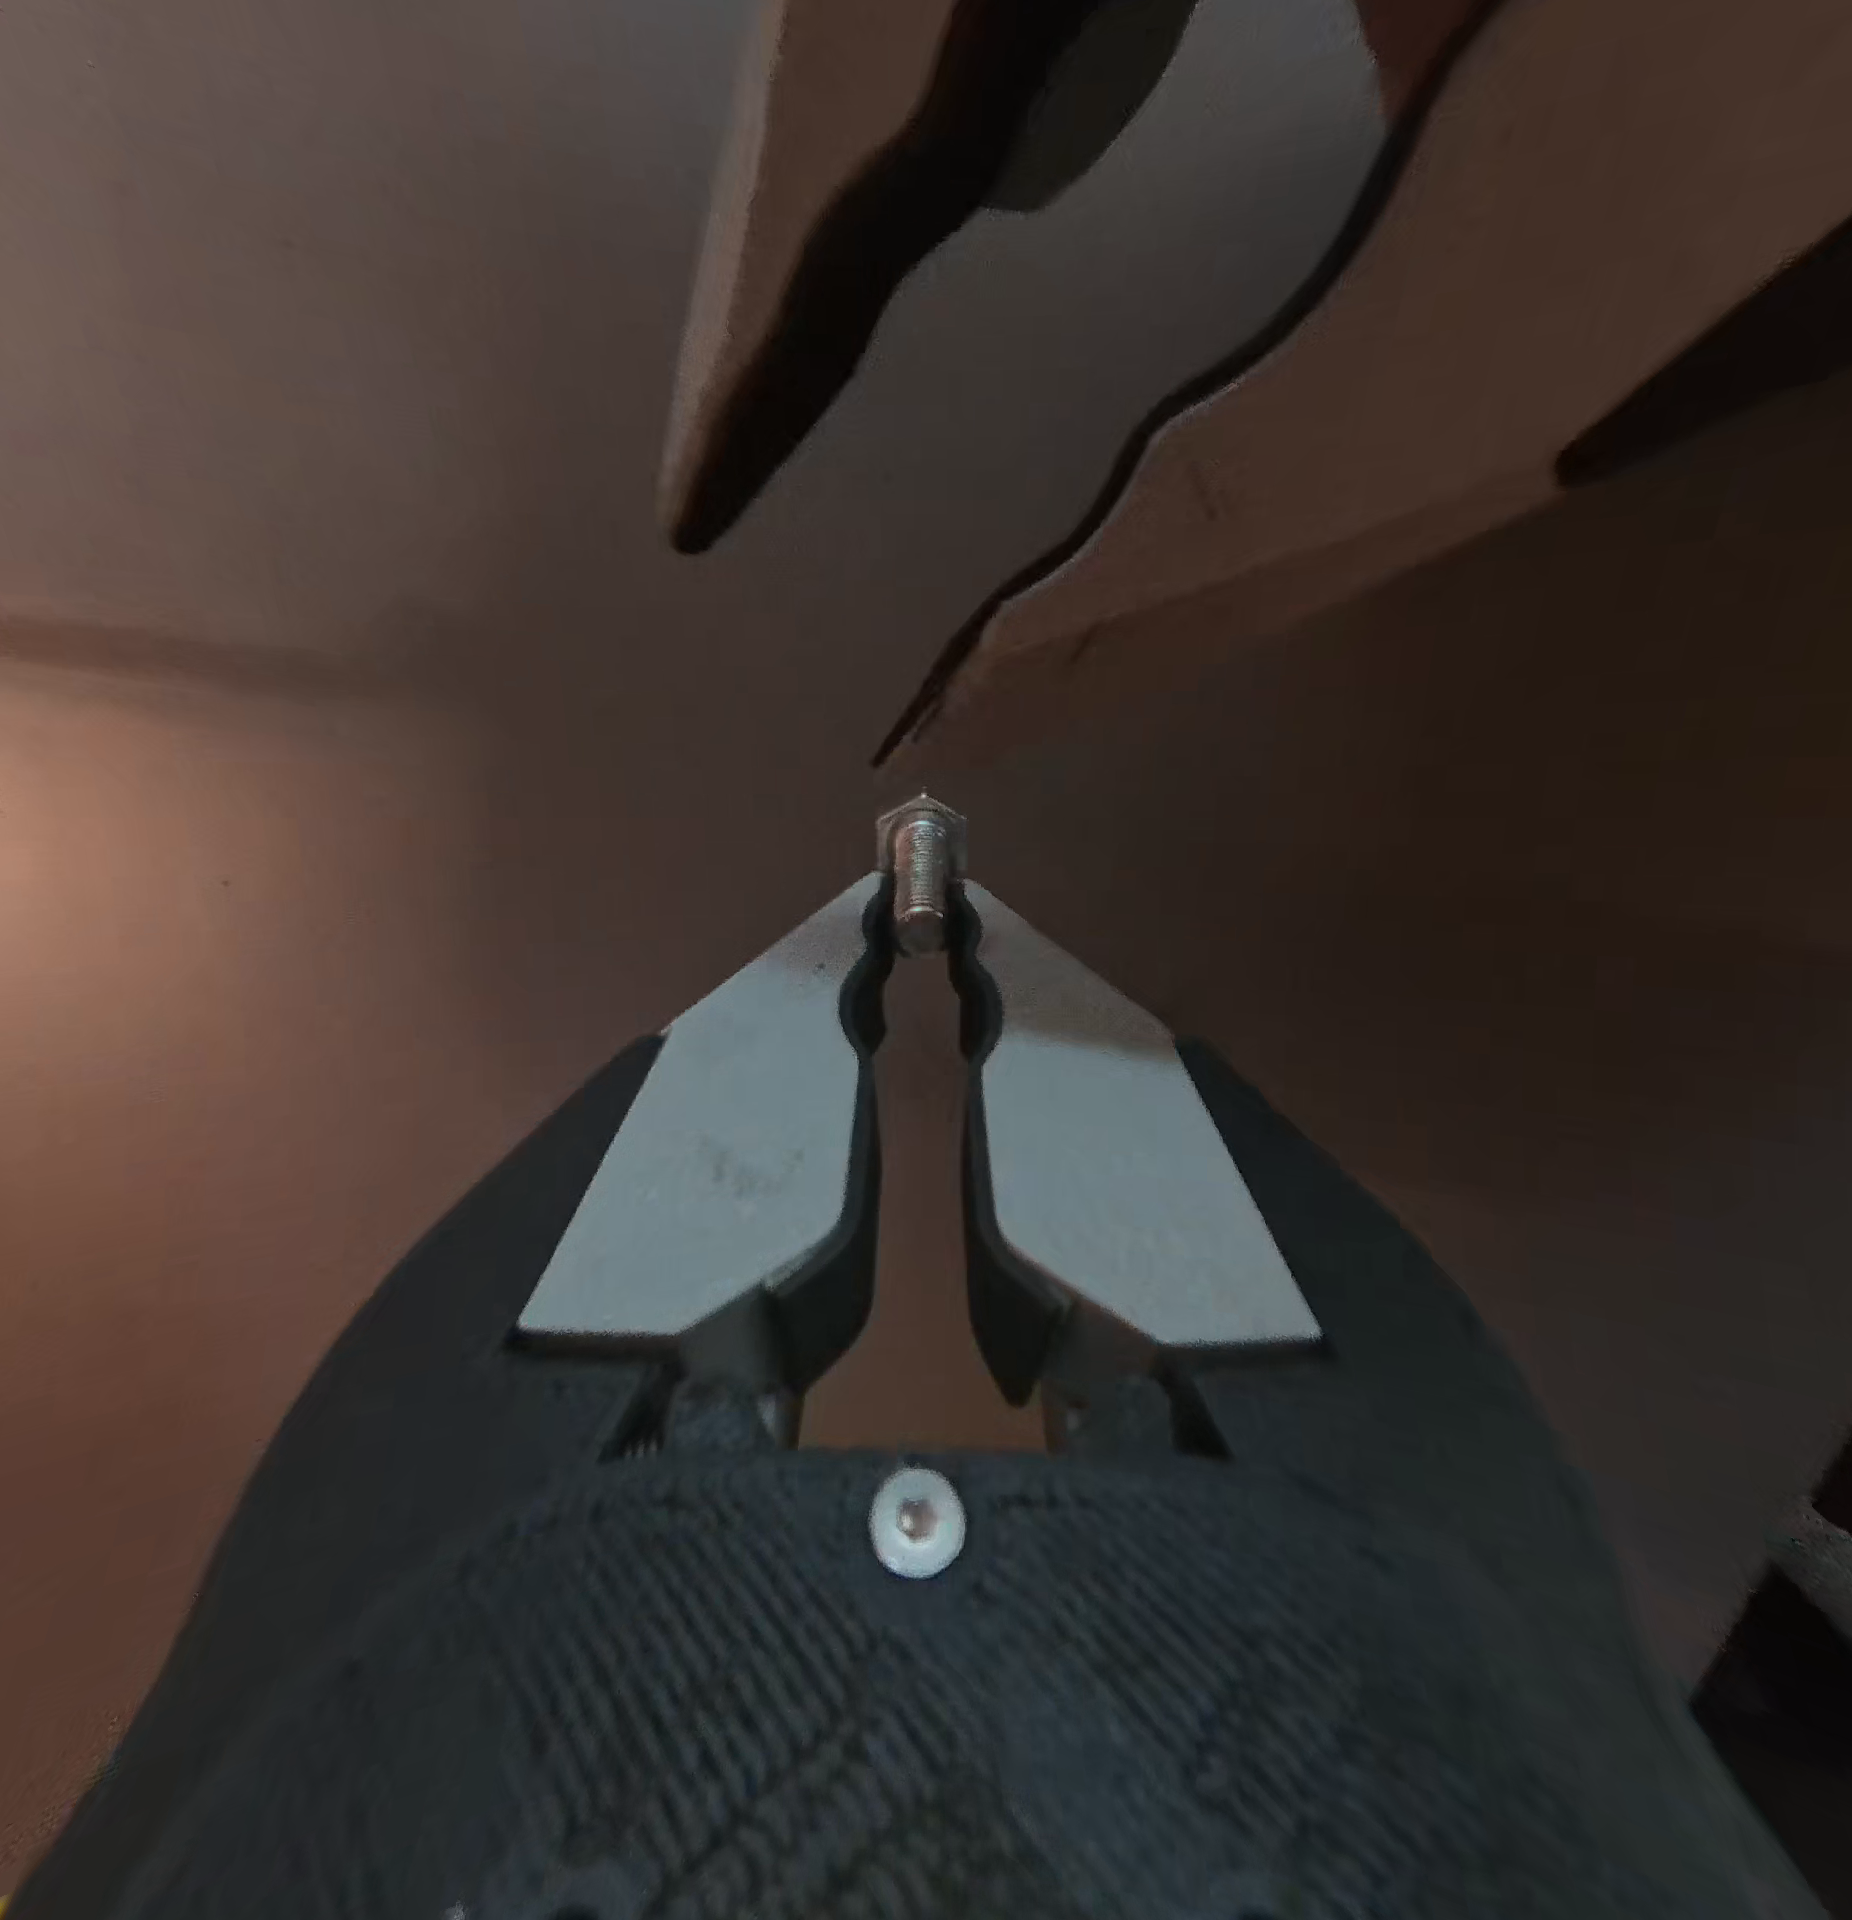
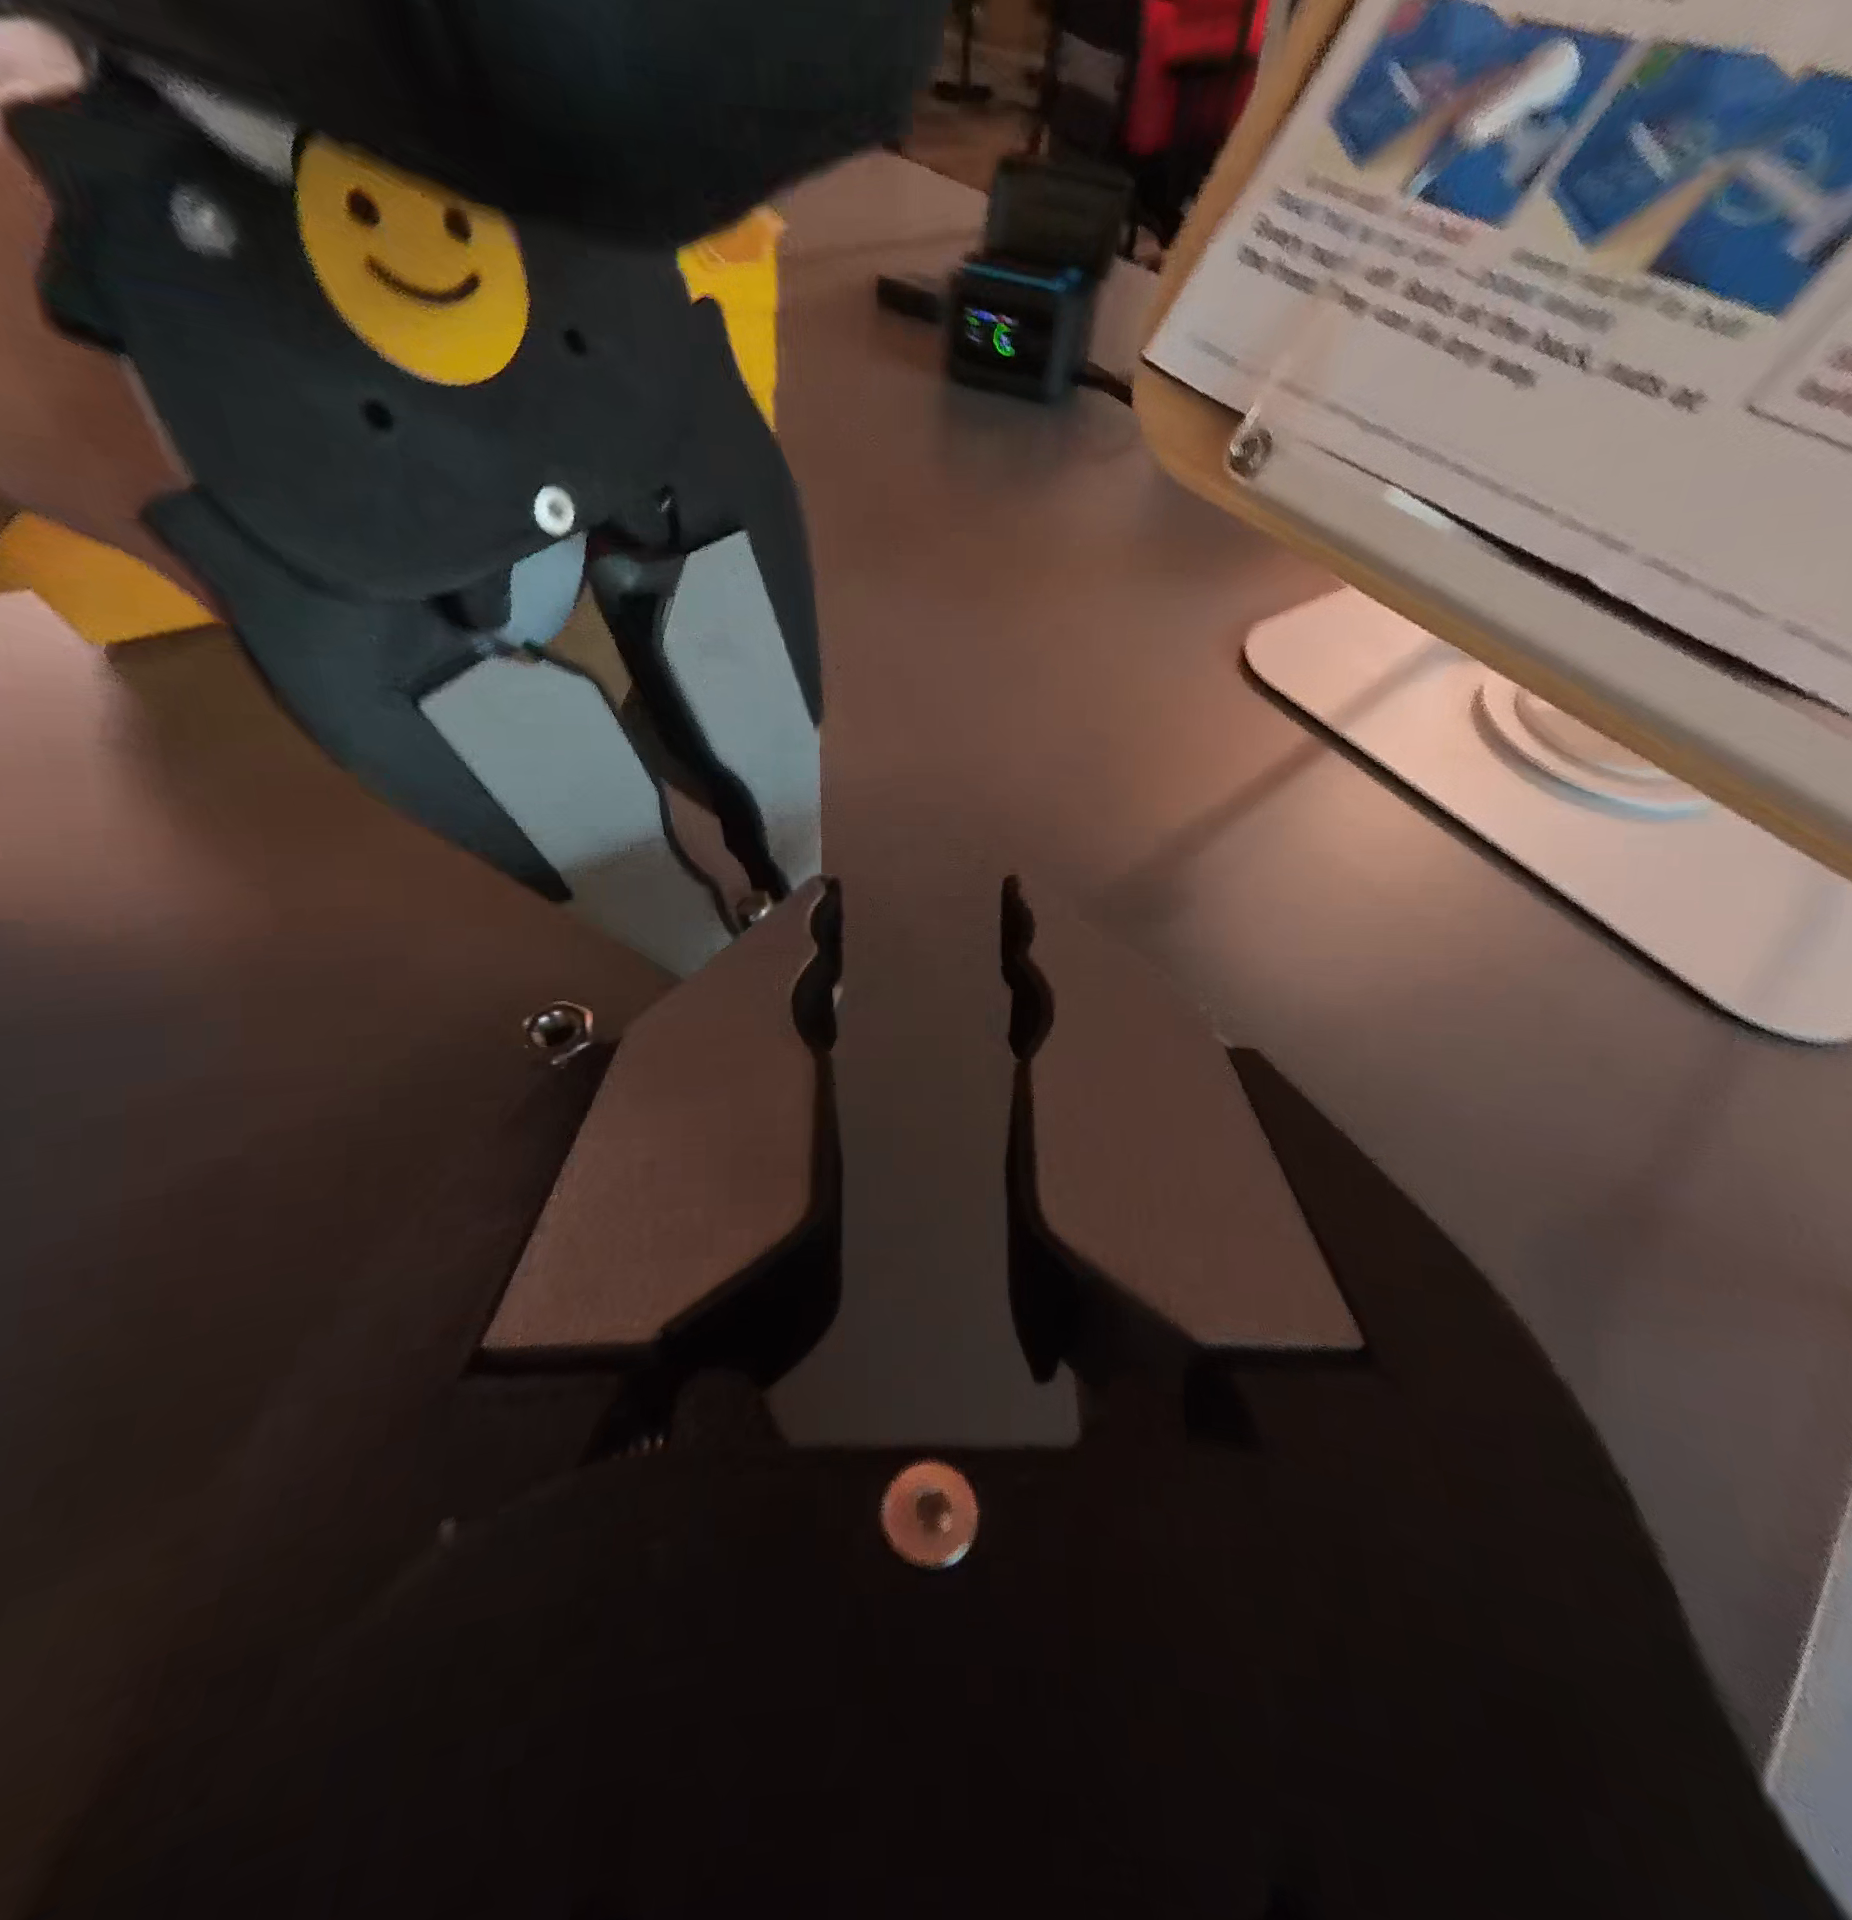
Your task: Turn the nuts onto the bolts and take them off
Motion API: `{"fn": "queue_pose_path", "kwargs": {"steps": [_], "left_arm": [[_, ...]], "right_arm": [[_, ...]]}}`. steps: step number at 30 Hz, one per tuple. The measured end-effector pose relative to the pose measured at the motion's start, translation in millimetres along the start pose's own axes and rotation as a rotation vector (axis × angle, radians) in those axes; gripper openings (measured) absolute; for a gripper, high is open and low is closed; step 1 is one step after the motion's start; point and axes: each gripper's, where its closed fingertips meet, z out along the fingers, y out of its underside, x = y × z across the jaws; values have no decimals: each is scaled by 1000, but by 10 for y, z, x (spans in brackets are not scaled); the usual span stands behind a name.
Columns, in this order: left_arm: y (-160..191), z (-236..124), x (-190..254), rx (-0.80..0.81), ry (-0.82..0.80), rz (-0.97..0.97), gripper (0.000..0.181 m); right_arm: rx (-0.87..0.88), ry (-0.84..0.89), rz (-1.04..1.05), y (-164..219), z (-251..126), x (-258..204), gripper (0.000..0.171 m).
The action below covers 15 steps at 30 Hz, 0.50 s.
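In the left wrist view my left gripper (image 1: 920, 914) is shut on the threaded shaft of a small silver bolt (image 1: 920, 883). The bolt has a hex piece at its far end, close to the brown table. My right gripper (image 1: 787, 649) hangs open just beyond it. In the right wrist view my right gripper (image 2: 922, 925) is open and empty, a little above the table. The left gripper (image 2: 745, 899), with a yellow smiley on its body, points down beside the right gripper's left fingertip, a glint of the bolt at its tips. A loose silver nut (image 2: 556, 1031) lies on the table to the left.
A tilted board with a printed picture sheet (image 2: 1524, 260) stands on a white base (image 2: 1524, 831) at the right. A small black device with a lit screen (image 2: 1005, 332) sits at the back. The brown table (image 2: 1005, 623) runs between them. The grippers' ends are close to 6 centimeters from one another.
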Motion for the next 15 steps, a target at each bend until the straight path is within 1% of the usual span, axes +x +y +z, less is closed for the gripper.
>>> {"fn": "queue_pose_path", "kwargs": {"steps": [2,4,8,15], "left_arm": [[-14,109,35,-26,30,-12,7],[-69,137,62,-19,58,-12,8],[-101,154,-1,-39,30,-4,8],[-212,63,-35,73,47,-47,20]], "right_arm": [[-24,18,43,68,14,87,27],[-60,46,75,152,27,179,27],[-110,54,103,265,63,246,27],[-119,50,108,292,88,265,27]]}}
